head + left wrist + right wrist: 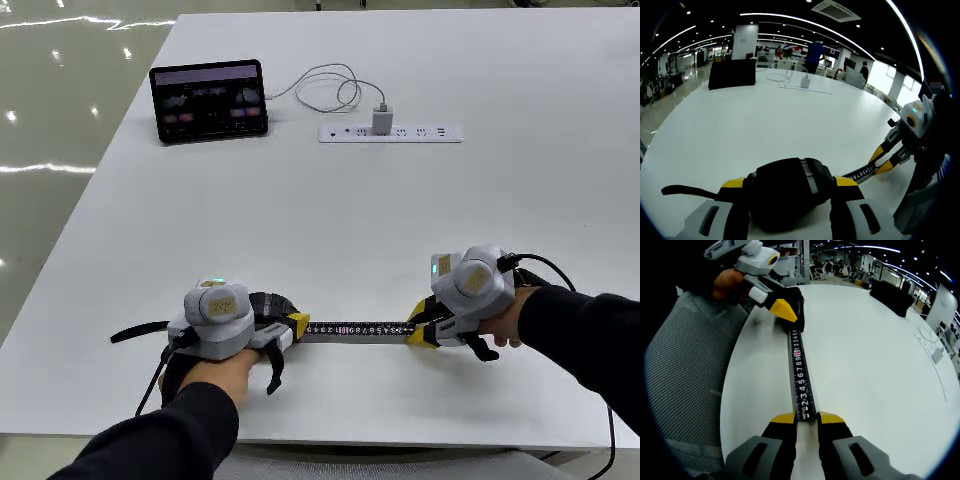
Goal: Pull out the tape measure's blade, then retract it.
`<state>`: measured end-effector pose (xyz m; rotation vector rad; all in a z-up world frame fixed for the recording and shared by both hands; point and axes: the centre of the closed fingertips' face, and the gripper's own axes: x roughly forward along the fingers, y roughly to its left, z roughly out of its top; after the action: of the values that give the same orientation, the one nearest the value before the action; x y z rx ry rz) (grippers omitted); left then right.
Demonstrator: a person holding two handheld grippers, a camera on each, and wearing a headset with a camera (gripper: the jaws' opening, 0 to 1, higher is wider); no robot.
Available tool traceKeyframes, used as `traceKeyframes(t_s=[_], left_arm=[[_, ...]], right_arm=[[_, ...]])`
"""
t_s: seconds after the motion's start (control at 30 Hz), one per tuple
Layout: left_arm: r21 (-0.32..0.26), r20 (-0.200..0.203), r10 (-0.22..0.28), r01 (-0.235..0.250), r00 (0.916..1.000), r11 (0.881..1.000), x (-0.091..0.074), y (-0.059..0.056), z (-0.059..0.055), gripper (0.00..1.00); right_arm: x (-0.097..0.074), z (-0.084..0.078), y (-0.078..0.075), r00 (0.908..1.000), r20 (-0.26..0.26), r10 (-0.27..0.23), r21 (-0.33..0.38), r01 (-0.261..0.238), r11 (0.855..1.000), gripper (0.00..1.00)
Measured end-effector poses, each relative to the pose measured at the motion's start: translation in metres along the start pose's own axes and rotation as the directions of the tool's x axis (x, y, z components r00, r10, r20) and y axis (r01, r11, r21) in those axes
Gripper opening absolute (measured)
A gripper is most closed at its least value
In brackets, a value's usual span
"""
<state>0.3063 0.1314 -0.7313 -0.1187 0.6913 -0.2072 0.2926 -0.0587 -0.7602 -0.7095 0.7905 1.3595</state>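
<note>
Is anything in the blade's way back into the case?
Nothing visible. The blade runs straight over bare table from the right gripper to the case held by the left gripper; the tablet and power strip lie far beyond it.
</note>
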Motion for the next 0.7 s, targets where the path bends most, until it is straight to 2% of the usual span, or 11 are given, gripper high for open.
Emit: traceKeyframes(t_s=[0.7], left_arm=[[-0.002,0.001,-0.004,0.004,1.0000,1.000,-0.0003,-0.0004,0.0002,0.61]], right_arm=[[0.0056,0.0083,0.0010,0.9999,0.012,0.002,0.001,-0.002,1.000,0.11]])
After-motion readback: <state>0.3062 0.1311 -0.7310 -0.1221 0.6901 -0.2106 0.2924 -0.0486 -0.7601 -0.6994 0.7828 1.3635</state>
